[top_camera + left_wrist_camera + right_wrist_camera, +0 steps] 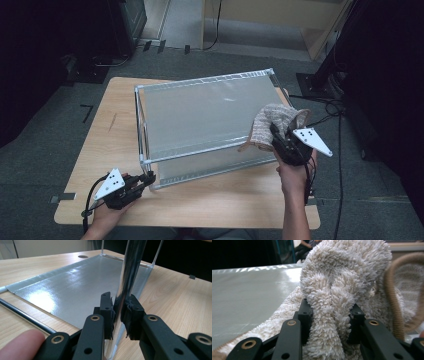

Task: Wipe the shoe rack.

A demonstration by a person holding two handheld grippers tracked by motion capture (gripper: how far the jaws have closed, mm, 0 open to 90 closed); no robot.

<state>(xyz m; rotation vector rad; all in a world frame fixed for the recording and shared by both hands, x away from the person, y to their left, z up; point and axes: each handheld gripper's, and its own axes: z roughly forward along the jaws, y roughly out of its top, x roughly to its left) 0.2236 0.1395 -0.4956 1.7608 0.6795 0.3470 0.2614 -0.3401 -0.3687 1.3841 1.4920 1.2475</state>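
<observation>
Cloth (342, 287) beyond top edge, unseen

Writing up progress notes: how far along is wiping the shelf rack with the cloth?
Done: the left gripper is clamped on the rack's front corner post, steadying it. In hand: the right gripper grips the bunched cloth at the top shelf's right edge. Left: apparently most of the shelf.

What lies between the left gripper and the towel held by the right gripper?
In the high view, the metal shelf rack spans the stretch between the left gripper, shut on its near corner post, and the towel.
</observation>
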